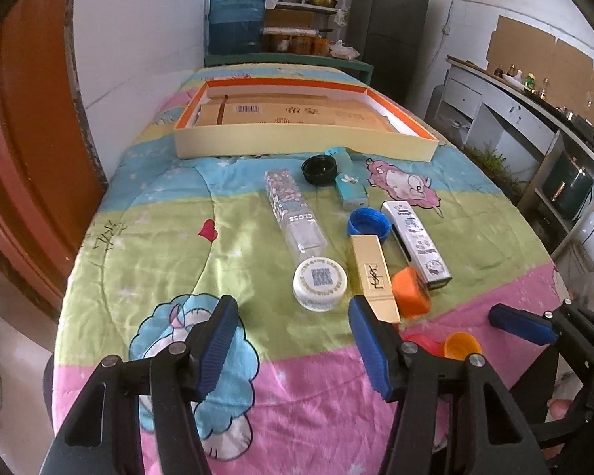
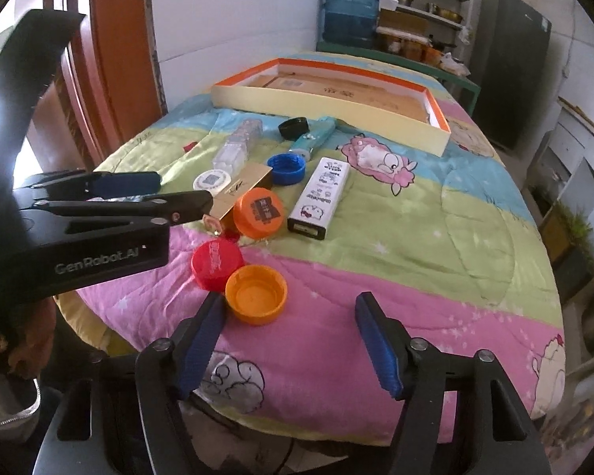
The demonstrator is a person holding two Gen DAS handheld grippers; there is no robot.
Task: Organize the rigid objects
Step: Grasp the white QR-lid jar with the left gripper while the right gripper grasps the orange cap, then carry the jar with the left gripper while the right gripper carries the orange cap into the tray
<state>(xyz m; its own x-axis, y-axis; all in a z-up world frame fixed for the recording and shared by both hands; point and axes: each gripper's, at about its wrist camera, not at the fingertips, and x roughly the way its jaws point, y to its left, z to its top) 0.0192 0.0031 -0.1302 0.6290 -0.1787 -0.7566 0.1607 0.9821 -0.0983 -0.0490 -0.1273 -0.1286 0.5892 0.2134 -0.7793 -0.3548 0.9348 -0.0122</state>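
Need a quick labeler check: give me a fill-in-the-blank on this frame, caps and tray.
1. The orange cap nearest the right gripper lies open side ____.
2. Touching it is a ____ cap.
3. The tray at the far end holds flat ____.
4. Both the right and the left gripper are ____.

Missing: up; red; cardboard; open

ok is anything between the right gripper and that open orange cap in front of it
Nothing visible. The open orange cap lies just ahead of the right gripper, beside its left finger, with only bare quilt between. The red cap touches its far side.
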